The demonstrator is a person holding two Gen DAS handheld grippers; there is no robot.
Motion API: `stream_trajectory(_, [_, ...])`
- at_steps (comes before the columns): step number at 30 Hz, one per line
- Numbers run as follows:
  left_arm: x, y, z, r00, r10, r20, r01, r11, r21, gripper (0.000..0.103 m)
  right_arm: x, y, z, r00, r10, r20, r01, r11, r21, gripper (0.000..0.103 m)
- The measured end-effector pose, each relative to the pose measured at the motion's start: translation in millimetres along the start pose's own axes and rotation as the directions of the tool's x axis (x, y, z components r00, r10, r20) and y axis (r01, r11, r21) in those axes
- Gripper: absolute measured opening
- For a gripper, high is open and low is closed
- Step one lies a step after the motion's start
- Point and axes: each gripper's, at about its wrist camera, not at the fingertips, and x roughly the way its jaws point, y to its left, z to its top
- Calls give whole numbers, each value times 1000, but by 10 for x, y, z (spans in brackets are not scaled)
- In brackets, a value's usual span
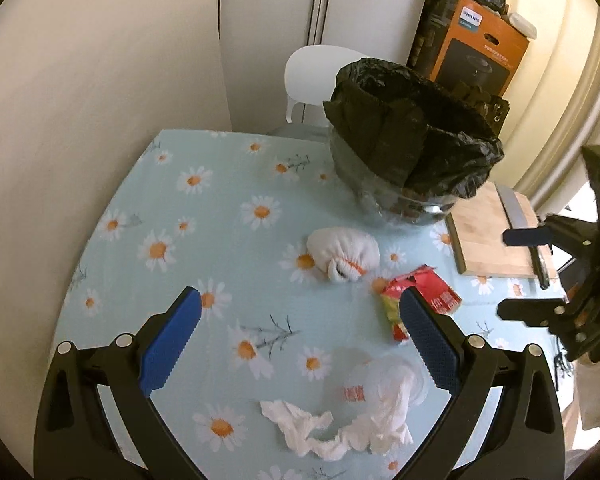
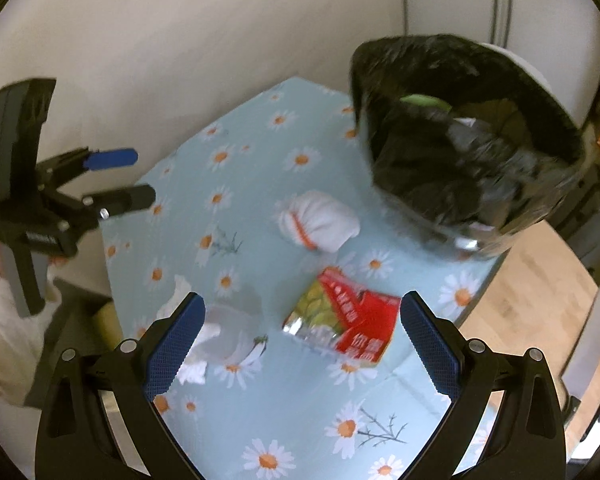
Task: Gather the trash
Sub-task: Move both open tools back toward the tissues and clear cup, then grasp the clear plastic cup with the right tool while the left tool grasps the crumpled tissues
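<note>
**Both tongs spread and empty above the litter**

The left gripper (image 1: 300, 338) hangs over the pale blue daisy-print tablecloth (image 1: 204, 216) with its blue-padded jaws wide apart and nothing between them. Below and between its fingers lie a crumpled white paper tissue (image 1: 320, 428) and a thin clear plastic bag with red print (image 1: 380, 384), touching each other. The right gripper (image 2: 300, 340) is likewise fully spread and empty; a torn red and yellow foil snack wrapper (image 2: 340, 320) lies flat between its fingertips, the tissue just beside its left pad. Beyond both sets of tongs sits a white tied-up bundle with an orange band (image 1: 342, 254), and further ahead, to the right, stands the clear bin lined with a black plastic bag (image 1: 412, 140), its mouth open. A wooden cutting board (image 1: 496, 236) lies right of the left tongs' reach.

This looks like the reach before a pick: nothing is gripped, four pieces remain on the cloth. The right tongs seem best placed for the wrapper. It lies flat, so the next move calls for lowering until the pads straddle a raised crumpled edge, then closing without snagging the cloth.
</note>
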Motion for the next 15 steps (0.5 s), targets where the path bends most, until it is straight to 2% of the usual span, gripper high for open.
stream_trajectory(6, [-83,115,-198,1000,4,-11,-5,998,-58,97,209,53,-211,998,53,-42,-55,998,-34,94])
stream_trajectory(9, [-112,174,-331,999,41,-25,-42,996,-84,97,297,73,-304,995,81,-60,-83,995,-48,94])
stream_trajectory(12, [-133,226,-443,999,35,-35,-39,993,-110,97,398,112,-398,990,114,-85,-120,991,-64,94])
stream_trajectory(15, [-147,270,-566,997,61,-41,-66,988,-138,97,535,169,-475,981,149,-125,-160,984,-80,94])
